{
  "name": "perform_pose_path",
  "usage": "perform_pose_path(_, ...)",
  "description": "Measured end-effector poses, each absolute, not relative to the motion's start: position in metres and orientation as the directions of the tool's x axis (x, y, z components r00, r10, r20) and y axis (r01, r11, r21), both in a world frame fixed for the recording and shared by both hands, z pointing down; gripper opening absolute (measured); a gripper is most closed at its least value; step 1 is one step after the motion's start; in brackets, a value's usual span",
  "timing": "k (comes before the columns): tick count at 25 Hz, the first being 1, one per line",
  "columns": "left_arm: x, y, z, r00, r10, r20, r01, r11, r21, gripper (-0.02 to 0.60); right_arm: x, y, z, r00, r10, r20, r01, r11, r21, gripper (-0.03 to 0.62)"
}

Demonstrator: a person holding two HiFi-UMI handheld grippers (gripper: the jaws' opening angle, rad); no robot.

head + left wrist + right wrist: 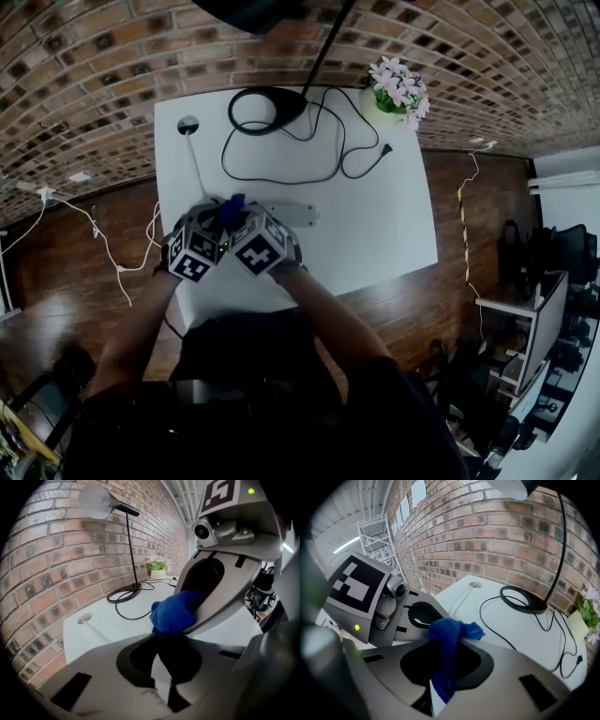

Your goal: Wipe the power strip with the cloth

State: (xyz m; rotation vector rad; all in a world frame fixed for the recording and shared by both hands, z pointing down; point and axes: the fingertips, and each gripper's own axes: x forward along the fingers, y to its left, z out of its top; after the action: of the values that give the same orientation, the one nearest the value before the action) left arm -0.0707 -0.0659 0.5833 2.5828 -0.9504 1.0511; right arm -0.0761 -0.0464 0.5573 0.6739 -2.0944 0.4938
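Your right claw point(449, 637) grips the cloth point(172, 613) over the counter point(375, 216), your left claw point(161, 634) is clenched at its edge, perhaps nipping it, and the power strip point(292, 215) lies just beside both at 2 o'clock.

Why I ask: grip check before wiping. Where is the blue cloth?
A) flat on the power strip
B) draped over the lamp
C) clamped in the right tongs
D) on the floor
C: the right gripper view shows the blue cloth pinched between the right tongs.
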Motion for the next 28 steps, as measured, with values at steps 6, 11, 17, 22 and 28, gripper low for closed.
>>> perform_pose_path(6,-0.070,-0.066,0.583,0.522,-0.507,0.685,-0.615,-0.781,-0.109,0.006,-0.068,-0.052,0.557,-0.531,-0.284,0.798,-0.639,0.753,-0.157,0.060)
perform_pose_path(11,-0.068,-0.066,0.583,0.503,-0.503,0.703,-0.609,-0.783,-0.125,0.008,-0.068,-0.052,0.554,-0.552,-0.276,0.787,-0.627,0.759,-0.174,0.060)
perform_pose_path(17,-0.068,-0.066,0.584,0.479,-0.500,0.722,-0.612,-0.779,-0.134,0.008,-0.071,-0.050,0.558,-0.508,-0.242,0.826,-0.604,0.784,-0.142,0.061)
perform_pose_path(22,-0.068,-0.066,0.584,0.468,-0.508,0.723,-0.630,-0.766,-0.130,0.008,-0.071,-0.050,0.557,-0.507,-0.216,0.834,-0.576,0.806,-0.141,0.062)
perform_pose_path(28,-0.067,-0.066,0.586,0.451,-0.511,0.732,-0.628,-0.764,-0.146,0.009,-0.066,-0.049,0.559,-0.515,-0.195,0.835,-0.548,0.824,-0.146,0.063)
